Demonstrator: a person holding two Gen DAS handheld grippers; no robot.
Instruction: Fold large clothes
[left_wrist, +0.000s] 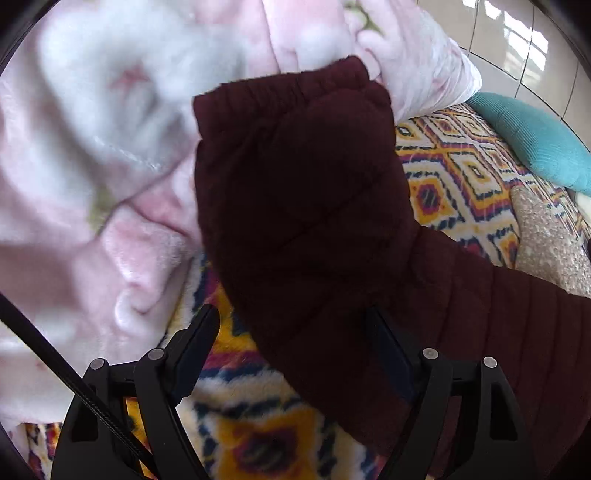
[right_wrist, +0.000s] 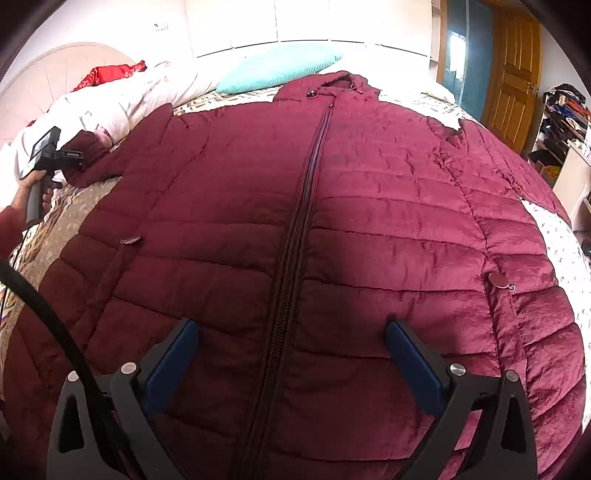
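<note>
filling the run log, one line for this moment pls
jacket flat, zipped | left claw open at sleeve | right claw open above zipper

pink blanket (left_wrist: 92, 177), teal pillow (right_wrist: 277, 66), wood door (right_wrist: 513, 74), patterned bedspread (left_wrist: 461, 177)

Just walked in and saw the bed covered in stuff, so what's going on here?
A person with two handheld grippers is about to fold a maroon puffer jacket laid zipped and face up on the bed. The left gripper is open at the sleeve cuff; the right gripper hovers open over the hem.

Jacket (right_wrist: 295, 221) lies on bed (right_wrist: 554, 236), pillow (right_wrist: 277, 66) behind.
</note>
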